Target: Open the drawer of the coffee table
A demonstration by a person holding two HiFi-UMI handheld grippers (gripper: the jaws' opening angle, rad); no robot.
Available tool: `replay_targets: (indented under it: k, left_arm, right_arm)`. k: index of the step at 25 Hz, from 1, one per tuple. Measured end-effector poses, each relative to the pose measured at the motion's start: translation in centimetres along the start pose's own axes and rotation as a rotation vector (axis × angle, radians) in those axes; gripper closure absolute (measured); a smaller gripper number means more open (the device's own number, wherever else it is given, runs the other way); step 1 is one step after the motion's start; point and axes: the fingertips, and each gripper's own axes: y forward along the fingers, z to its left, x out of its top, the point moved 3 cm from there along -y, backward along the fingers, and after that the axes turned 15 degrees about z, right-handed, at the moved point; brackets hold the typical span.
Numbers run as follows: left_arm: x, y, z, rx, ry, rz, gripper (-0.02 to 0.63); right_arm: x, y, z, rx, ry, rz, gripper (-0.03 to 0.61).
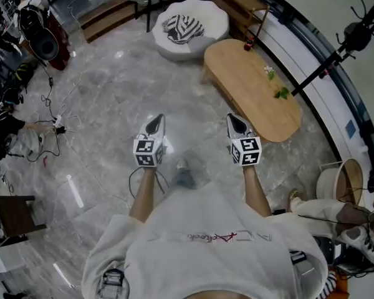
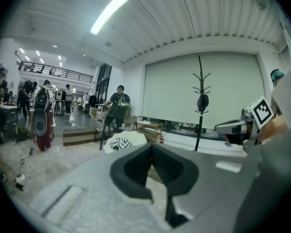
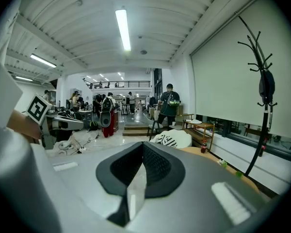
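Observation:
The coffee table [image 1: 252, 89] is a long oval with a light wooden top, standing ahead and to the right on the marble floor. No drawer shows from here. A small plant sprig [image 1: 276, 86] lies on its top. My left gripper [image 1: 156, 124] and right gripper [image 1: 235, 123] are held side by side over the floor, short of the table's near end and clear of it. Both point forward. In the left gripper view the left gripper [image 2: 153, 147] is shut with nothing between its pads. In the right gripper view the right gripper [image 3: 142, 144] is likewise shut and empty.
A white pouf with a striped cushion [image 1: 190, 27] sits beyond the table's far end. A black coat stand [image 1: 336, 55] leans by the window wall on the right. Cables and a power strip [image 1: 56, 126] lie on the floor at left. A person [image 3: 169, 106] stands farther back.

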Motion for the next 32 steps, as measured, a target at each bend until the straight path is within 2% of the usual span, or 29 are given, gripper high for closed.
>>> replay_targets:
  k: [8, 17, 23, 32]
  left_arm:
    - [4.5, 5.5, 7.2, -0.016, 0.003, 0.000, 0.614]
    - [7.4, 9.8, 14.1, -0.031, 0.001, -0.004, 0.614]
    - [8.5, 12.2, 17.6, -0.046, 0.000, 0.003, 0.614]
    - [8.7, 13.9, 21.1, -0.050, -0.026, 0.001, 0.614]
  right_arm:
    - [5.9, 8.1, -1.2, -0.017, 0.004, 0.008, 0.574]
    - [10.0, 15.3, -1.3, -0.032, 0.010, 0.014, 0.574]
    - [12.1, 19.0, -1.2, -0.048, 0.013, 0.023, 0.574]
    - [12.9, 22.1, -0.6, -0.054, 0.006, 0.049, 0.574]
